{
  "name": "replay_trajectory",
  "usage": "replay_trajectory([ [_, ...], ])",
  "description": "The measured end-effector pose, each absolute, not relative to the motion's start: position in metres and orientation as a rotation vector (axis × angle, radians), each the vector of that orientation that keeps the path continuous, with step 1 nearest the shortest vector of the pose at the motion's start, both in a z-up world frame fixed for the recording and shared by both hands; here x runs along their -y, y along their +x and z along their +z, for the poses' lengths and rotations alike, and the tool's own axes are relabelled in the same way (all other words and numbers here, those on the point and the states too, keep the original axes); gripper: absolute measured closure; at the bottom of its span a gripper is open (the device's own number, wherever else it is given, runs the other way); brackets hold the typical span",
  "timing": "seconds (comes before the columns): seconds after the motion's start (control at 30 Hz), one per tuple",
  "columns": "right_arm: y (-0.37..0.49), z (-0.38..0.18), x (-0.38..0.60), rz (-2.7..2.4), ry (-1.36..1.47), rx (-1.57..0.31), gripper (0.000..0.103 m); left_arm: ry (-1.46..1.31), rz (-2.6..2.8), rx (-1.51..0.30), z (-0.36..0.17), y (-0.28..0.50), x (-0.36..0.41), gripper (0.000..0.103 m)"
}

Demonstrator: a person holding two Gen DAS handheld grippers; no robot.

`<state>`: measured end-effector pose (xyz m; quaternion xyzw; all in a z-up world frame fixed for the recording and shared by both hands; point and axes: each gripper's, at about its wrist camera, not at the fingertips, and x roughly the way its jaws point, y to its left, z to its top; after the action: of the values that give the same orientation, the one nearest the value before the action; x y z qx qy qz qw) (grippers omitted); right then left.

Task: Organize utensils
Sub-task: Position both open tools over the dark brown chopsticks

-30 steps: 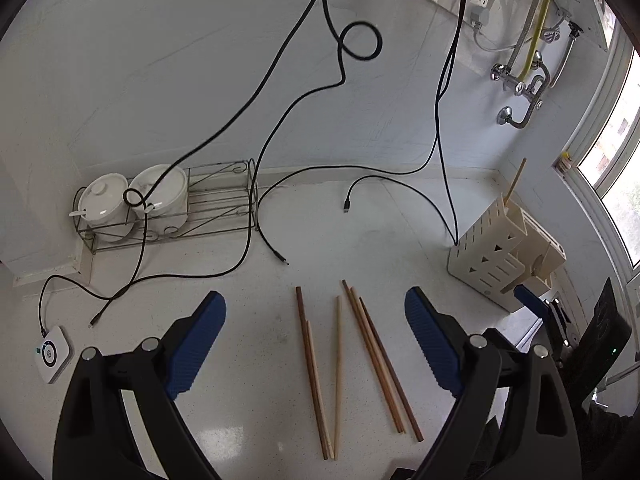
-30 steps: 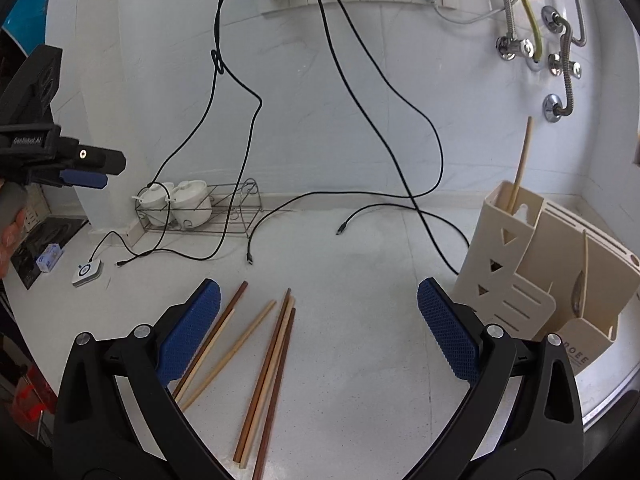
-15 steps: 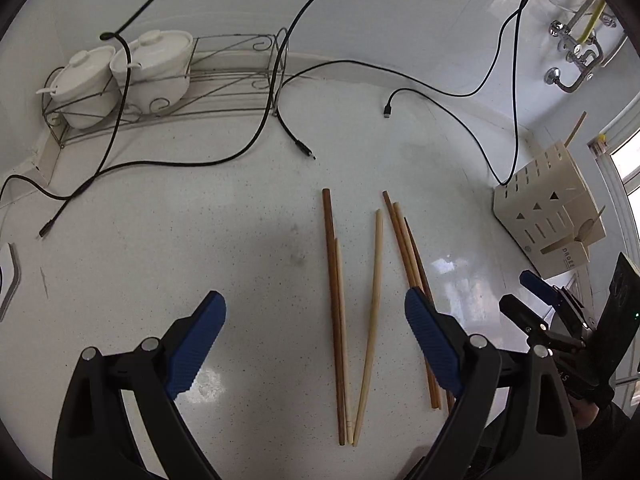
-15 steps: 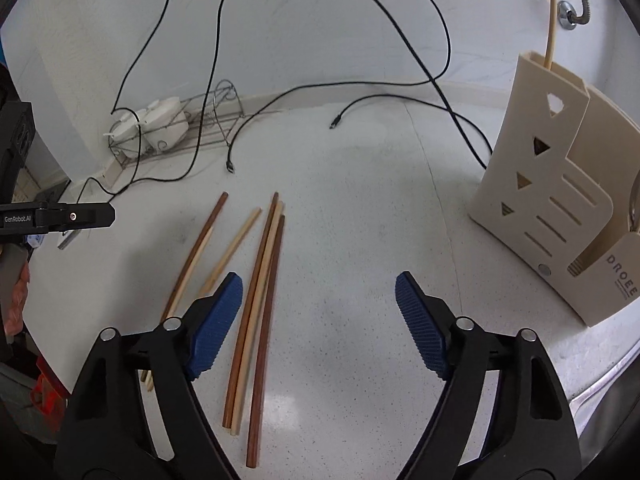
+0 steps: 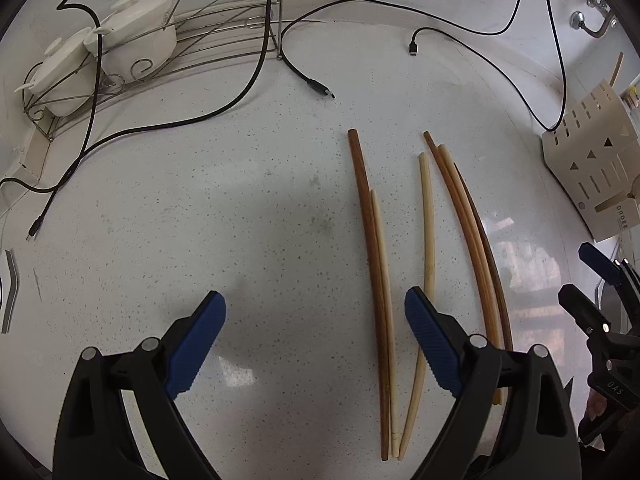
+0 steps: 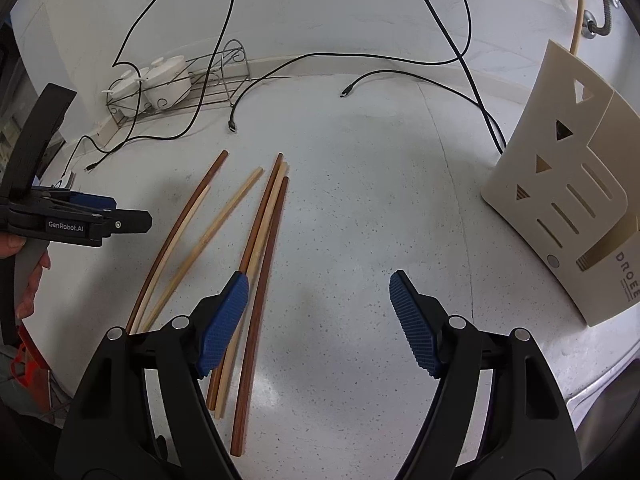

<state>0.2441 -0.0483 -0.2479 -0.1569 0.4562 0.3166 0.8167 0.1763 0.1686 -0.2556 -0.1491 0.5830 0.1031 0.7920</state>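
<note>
**Above the chopsticks: both grippers unclenched**

Left gripper (image 5: 315, 328) and right gripper (image 6: 319, 305) hang over the counter (image 6: 360, 208), jaws apart and grasping nothing; right jaws have just narrowed. 6 chopsticks (image 5: 374, 264) lie below, holder (image 6: 560, 200) well right.

Black tongs (image 6: 318, 320) with ribbed blue pads (image 6: 224, 320), silver screws, "GenRobot.AI" lettering.

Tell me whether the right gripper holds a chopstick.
No: the right gripper is open, and the chopsticks lie flat on the counter.
</note>
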Motion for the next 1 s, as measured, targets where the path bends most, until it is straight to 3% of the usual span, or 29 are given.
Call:
replay_trajectory([
  [1.0,0.241,-0.239,0.070,0.614,-0.312,-0.932,0.027,-0.244,0.276,-1.305,-0.278,0.217,-0.152,0.013],
])
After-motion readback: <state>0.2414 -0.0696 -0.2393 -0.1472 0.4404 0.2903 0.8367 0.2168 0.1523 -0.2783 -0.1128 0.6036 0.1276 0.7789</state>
